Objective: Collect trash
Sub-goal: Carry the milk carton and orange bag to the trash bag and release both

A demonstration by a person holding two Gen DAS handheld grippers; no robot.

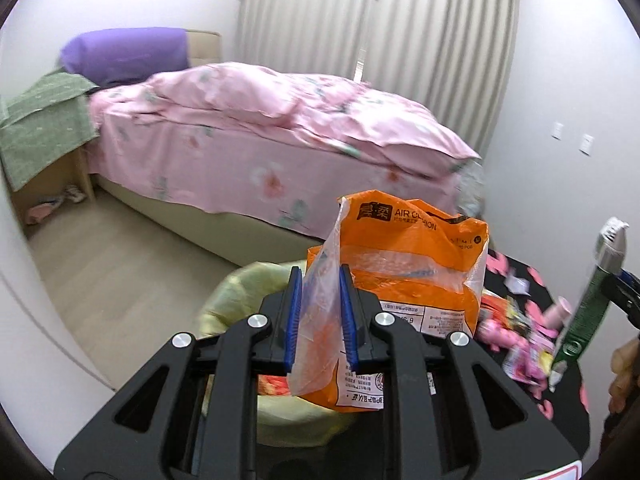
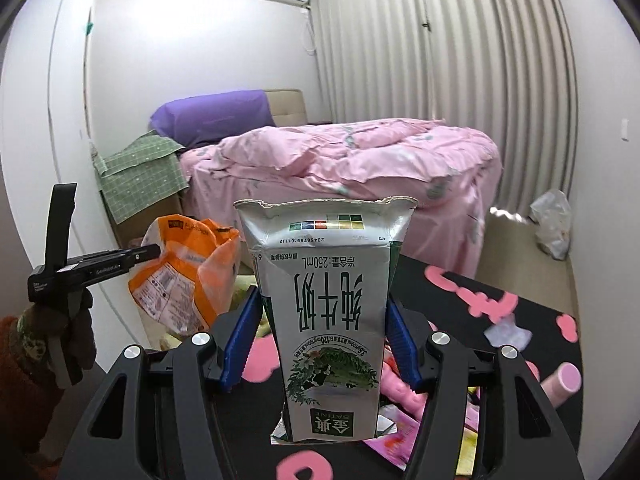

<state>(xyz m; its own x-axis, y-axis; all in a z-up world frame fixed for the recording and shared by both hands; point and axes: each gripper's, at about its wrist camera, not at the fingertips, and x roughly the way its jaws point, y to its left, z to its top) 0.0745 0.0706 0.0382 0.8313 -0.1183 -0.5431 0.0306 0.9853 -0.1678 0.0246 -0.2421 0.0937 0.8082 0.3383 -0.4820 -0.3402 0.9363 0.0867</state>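
The left gripper (image 1: 320, 312) is clamped on the clear edge of an orange plastic bag (image 1: 408, 280), its blue pads (image 1: 295, 312) pinching the film, and the bag hangs in the air above a bin lined with a pale yellow bag (image 1: 240, 292). In the right wrist view the same gripper appears at left, held by a gloved hand (image 2: 76, 332), with the orange bag dangling from its tip. The right gripper (image 2: 324, 344) grips a flattened milk carton (image 2: 328, 320), white and green with upside-down print, its torn end uppermost; the blue pads press on both sides of the carton, with the jaws standing wide. The carton is lifted clear of a black table (image 2: 480, 280) with pink shapes on its surface. More litter lies on that table: pink wrappers (image 2: 400, 392), a pink tube (image 2: 564, 380) and a crumpled piece of white paper (image 2: 508, 332). Behind stands a bed (image 1: 280, 140) with pink bedding and a purple pillow (image 1: 124, 54), a green cloth (image 1: 40, 128) over a side unit, and pleated curtains (image 2: 460, 80). A clear plastic bag (image 2: 554, 224) lies on the floor by the curtains.
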